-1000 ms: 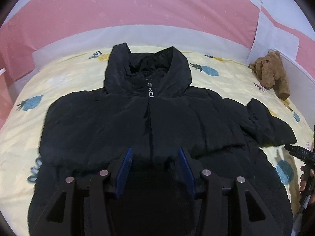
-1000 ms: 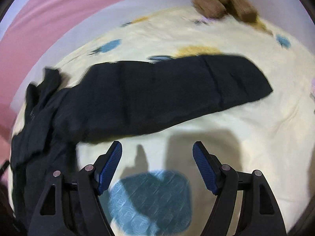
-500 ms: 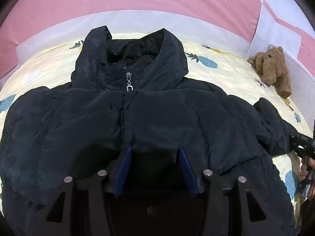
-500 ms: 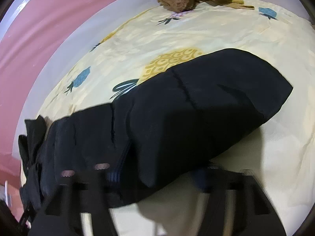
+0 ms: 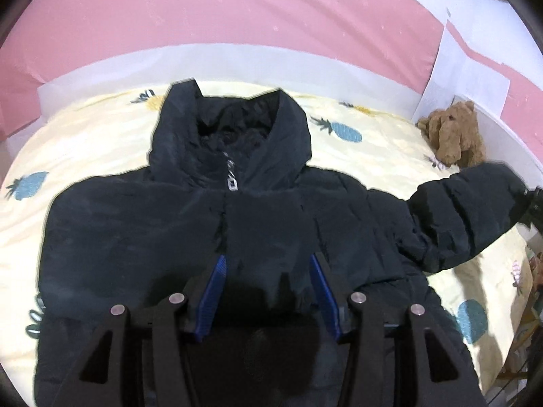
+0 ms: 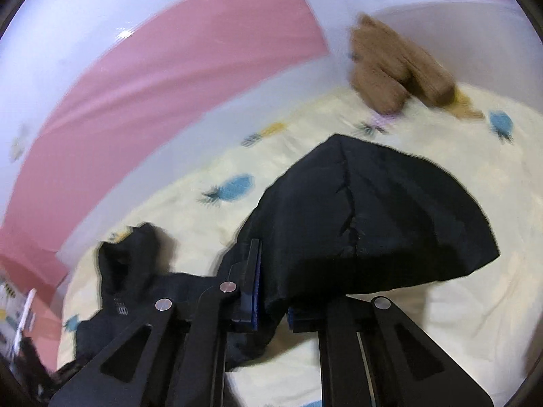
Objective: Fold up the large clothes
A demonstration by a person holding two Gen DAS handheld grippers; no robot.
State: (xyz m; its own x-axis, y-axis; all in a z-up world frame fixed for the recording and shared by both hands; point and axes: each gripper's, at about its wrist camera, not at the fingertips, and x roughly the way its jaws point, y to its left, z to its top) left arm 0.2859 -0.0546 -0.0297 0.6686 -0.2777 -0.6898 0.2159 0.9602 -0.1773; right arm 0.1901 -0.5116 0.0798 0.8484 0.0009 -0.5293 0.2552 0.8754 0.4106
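Note:
A black puffer jacket (image 5: 264,224) lies face up on the bed, zipped, with its collar toward the wall. My left gripper (image 5: 269,296) is at the lower front of the jacket, and its blue pads press a thick bunch of the fabric from both sides. My right gripper (image 6: 271,305) is shut on the jacket's right sleeve (image 6: 390,210) near the cuff. The sleeve (image 5: 458,203) hangs raised off the sheet, stretched out to the right, with the right gripper (image 5: 534,200) at its end. The collar (image 6: 125,257) shows at the lower left of the right wrist view.
The bed carries a pale yellow sheet (image 5: 101,142) with pineapple prints. A brown plush toy (image 5: 451,135) sits in the far right corner, just beyond the raised sleeve. A pink and white wall (image 5: 237,27) runs behind the bed, and a white panel (image 5: 509,142) borders its right side.
The right gripper went from open above the sheet to shut on the sleeve, then lifted the sleeve off the bed. The left view moved in close over the jacket and drew back again.

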